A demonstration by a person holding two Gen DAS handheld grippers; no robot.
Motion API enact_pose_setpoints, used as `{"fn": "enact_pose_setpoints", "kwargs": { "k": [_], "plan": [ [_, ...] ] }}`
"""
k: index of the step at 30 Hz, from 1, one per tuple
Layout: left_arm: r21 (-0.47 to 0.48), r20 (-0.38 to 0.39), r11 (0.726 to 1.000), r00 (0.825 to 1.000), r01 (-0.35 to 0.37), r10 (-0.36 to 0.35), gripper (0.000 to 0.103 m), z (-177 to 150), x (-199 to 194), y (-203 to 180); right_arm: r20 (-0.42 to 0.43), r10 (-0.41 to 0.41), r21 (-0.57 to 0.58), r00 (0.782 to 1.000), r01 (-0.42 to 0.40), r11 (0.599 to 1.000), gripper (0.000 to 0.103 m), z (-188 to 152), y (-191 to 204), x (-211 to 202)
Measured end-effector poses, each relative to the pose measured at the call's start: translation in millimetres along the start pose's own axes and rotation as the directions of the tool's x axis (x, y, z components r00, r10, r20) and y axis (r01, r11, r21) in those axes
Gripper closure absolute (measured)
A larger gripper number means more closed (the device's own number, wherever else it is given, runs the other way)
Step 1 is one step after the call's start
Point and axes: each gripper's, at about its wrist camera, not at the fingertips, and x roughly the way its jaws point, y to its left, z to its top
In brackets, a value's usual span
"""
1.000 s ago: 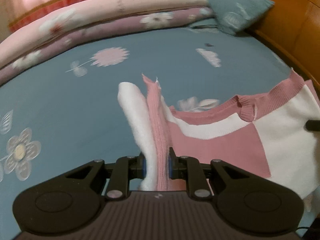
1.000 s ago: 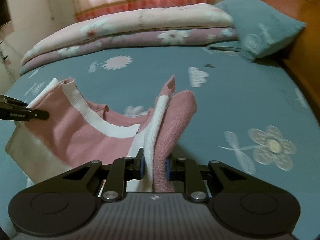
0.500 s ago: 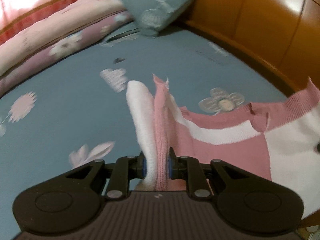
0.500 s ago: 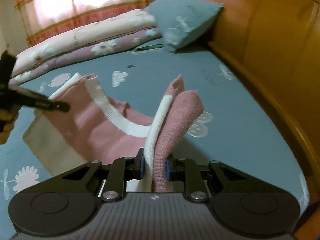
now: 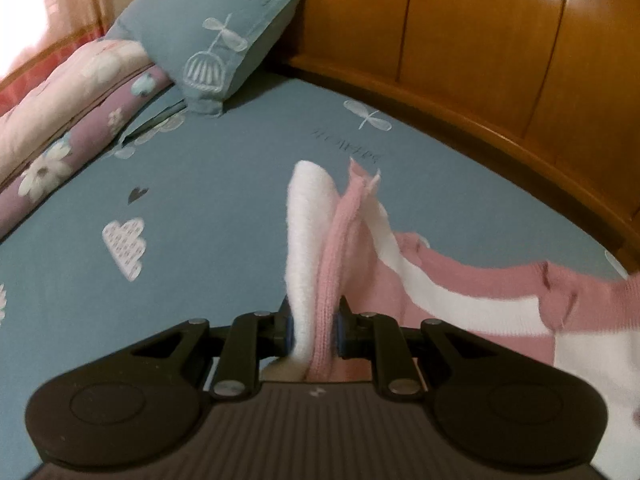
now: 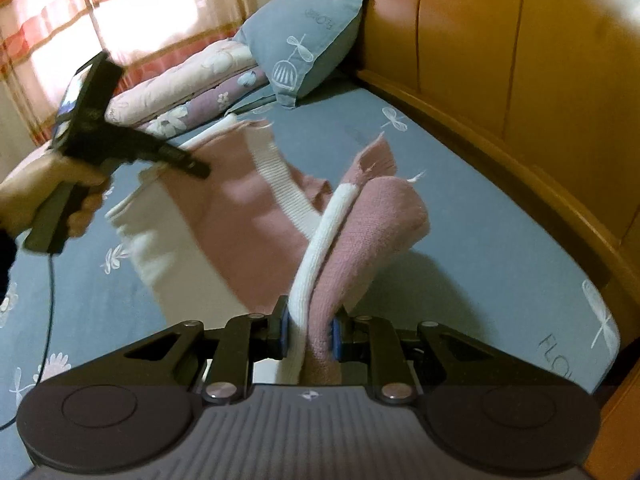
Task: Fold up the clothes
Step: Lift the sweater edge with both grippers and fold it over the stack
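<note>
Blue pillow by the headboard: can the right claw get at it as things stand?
Probably not yet. The right claw is shut on the pink-and-white knitted sweater, which the left claw also grips. The blue bird-cage-print pillow lies far across bare blue sheet, otherwise unobstructed.

The right tongs [image 6: 307,334] pinch a bunched fold of the pink-and-white knitted sweater [image 6: 256,216], which hangs lifted over the blue flower-printed bed sheet [image 6: 460,216]. At far left a hand [image 6: 44,196] holds the black left tongs [image 6: 202,171] against the sweater's other edge. A blue pillow [image 6: 304,44] leans on the wooden headboard [image 6: 520,60].
</note>
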Motion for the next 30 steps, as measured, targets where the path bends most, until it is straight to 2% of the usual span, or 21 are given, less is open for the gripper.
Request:
{"fn": "enact_pose_setpoints", "kwargs": {
  "k": [10, 19, 30],
  "plan": [
    [0.027, 0.013, 0.999, 1.0, -0.018, 0.018, 0.087, 33.1, 41.5, -26.3, 0.009, 0.085, 0.115, 0.996, -0.086, 0.99, 0.08, -33.6, -22.6, 20.4],
    [0.013, -0.035, 0.998, 0.998, -0.058, 0.058, 0.087, 28.2, 85.9, -25.8, 0.021, 0.086, 0.271, 0.996, -0.088, 0.958, 0.08, -79.5, -56.2, 30.7],
    [0.004, -0.076, 0.994, 0.991, -0.107, 0.107, 0.087, 20.4, 122.7, -18.8, 0.025, 0.078, 0.367, 0.997, -0.082, 0.927, 0.079, -106.8, -76.7, 33.5]
  ]
}}
